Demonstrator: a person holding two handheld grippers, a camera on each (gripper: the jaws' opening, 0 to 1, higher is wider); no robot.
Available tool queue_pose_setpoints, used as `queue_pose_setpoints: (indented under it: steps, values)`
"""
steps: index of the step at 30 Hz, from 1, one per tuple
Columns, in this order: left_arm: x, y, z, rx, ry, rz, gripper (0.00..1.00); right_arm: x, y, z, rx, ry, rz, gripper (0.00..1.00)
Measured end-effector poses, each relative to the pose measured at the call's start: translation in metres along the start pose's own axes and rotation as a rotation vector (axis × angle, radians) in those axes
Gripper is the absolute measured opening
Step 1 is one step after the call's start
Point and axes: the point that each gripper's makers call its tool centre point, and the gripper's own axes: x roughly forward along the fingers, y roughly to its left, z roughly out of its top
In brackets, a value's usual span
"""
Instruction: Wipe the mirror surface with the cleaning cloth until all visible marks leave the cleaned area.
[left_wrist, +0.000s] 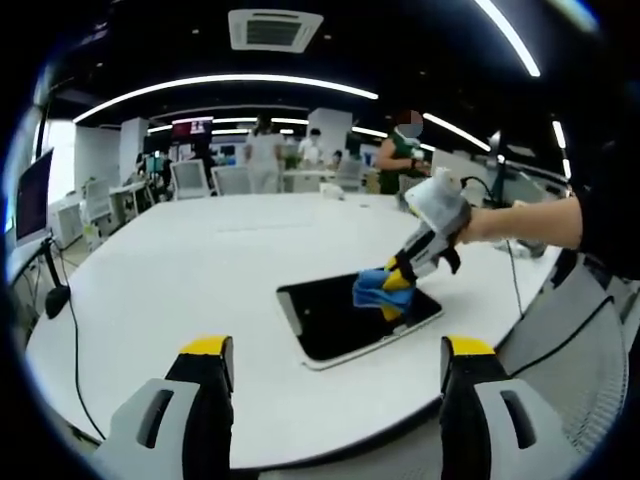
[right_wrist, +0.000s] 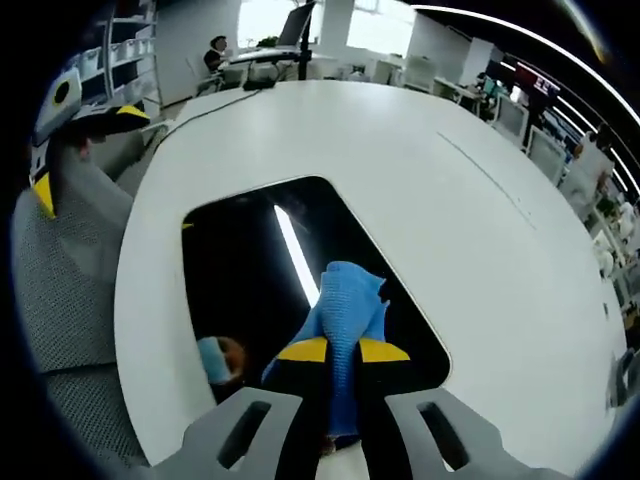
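A dark rectangular mirror (left_wrist: 335, 320) (right_wrist: 250, 260) lies flat on the white table (left_wrist: 190, 270), near its front edge. My right gripper (left_wrist: 398, 272) (right_wrist: 342, 350) is shut on a blue cleaning cloth (left_wrist: 378, 292) (right_wrist: 347, 300) and presses it onto the mirror's right part. A person's hand holds that gripper from the right in the left gripper view. My left gripper (left_wrist: 338, 350) stands open in front of the table's edge, short of the mirror, with nothing between its yellow-tipped fingers. It also appears at the far left (right_wrist: 80, 130) in the right gripper view.
Grey mesh chairs (right_wrist: 70, 290) stand at the table's near edge. A monitor (left_wrist: 30, 195) with a cable sits at the table's left end. Desks, chairs and several people fill the office behind. A ceiling light reflects as a bright stripe (right_wrist: 297, 255) in the mirror.
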Motion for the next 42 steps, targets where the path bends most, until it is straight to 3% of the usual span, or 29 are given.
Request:
queue_pose_setpoints:
  steps: [15,33,42]
  values:
    - [0.0,-0.001,-0.001,-0.003,0.01,0.002,0.85,-0.013,0.03,-0.007,0.014,-0.03,0.039,0.04]
    - [0.0,-0.001,-0.002,-0.002,0.015,0.001,0.85,-0.022,0.054,-0.015,-0.07,-0.03,0.07,0.04]
    - [0.0,-0.002,-0.004,0.001,0.035,-0.002,0.93,-0.029,0.069,-0.018,-0.101,-0.017,0.099,0.04]
